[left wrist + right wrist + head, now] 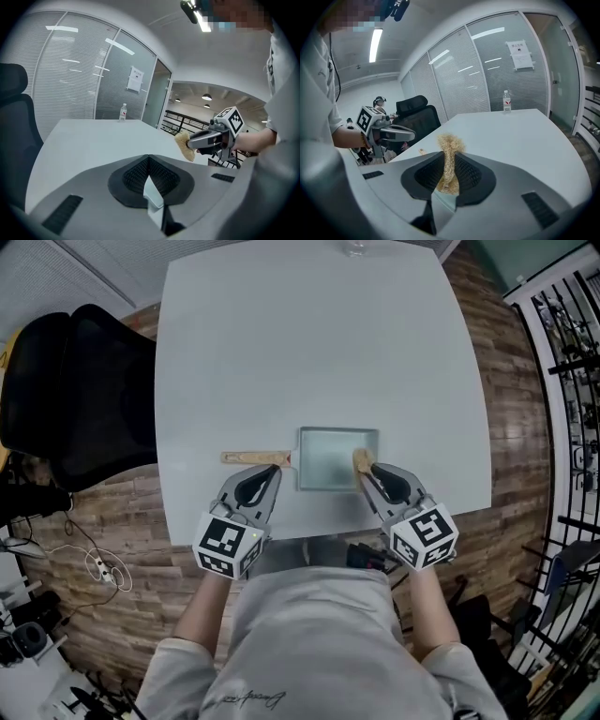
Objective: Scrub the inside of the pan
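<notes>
an office room with a wood-plank floor holds a pale grey square counter, seen from above. nearest, at the near edge of the counter, a person in a light grey shirt holds one tool in each hand, both pointing forward and down toward a shallow square grey-green metal pan. the pan sits on the counter close to that near edge, between the two tool tips, with its flat light wooden handle sticking out to the pan's left.

the left tool has its jaws pressed together with nothing between them; its tip lies over the handle just beside the pan's left wall, and whether it touches the wood cannot be told.

the right tool is clamped on a tan fibrous scrubber, whose frayed end pokes out past the jaws at the pan's right rim.

beyond the pan the counter is bare up to its far edge, where a small clear plastic bottle stands. to the pan's far left is a black office chair. behind the bottle runs a glass wall with slatted blinds bearing a white paper notice. right of the pan, past the counter, stands a black metal railing.
</notes>
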`<state>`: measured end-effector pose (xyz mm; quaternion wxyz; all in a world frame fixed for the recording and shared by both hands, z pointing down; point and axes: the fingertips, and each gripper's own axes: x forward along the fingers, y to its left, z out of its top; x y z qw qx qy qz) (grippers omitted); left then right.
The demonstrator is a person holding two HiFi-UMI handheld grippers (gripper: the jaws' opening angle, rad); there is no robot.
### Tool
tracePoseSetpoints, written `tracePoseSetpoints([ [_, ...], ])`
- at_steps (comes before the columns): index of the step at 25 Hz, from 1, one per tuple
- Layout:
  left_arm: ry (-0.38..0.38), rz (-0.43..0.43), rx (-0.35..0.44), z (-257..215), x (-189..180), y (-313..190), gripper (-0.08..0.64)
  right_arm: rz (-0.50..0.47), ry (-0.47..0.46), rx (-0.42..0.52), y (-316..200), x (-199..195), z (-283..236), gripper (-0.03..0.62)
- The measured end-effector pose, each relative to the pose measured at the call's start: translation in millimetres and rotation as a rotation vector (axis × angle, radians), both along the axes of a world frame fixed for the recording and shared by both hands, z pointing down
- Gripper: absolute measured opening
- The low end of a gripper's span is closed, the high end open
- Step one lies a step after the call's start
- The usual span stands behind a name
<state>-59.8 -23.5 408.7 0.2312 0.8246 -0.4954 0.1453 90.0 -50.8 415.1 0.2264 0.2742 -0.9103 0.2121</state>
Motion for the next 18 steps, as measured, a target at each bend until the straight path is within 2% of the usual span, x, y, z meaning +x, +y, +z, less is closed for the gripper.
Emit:
tracePoseSetpoints([
  [4,-0.033,0.035,-0.029,16,0,-3,0.011,-0.029,0.028,-0.001,-4,-7,9,0.08],
  [7,-0.106,0.103,-0.042,28,-2,0,0.011,-0.051,0.05,-0.006,-2,-11,17,0.08],
  [13,-0.367,0.385,-0.101,59,-4,6,0.011,-0.092,0.069,-0.024,-3,-17,28,0.08],
  [17,-0.466,0.545,-0.137,78,-11,6,0.016,-0.123,0.094,-0.032,-4,-24,39,0.08],
  [18,-0.486,0.579,-0.146,82,-13,6,0.042,-0.131,0.105,-0.031,-4,-26,41,0.08],
])
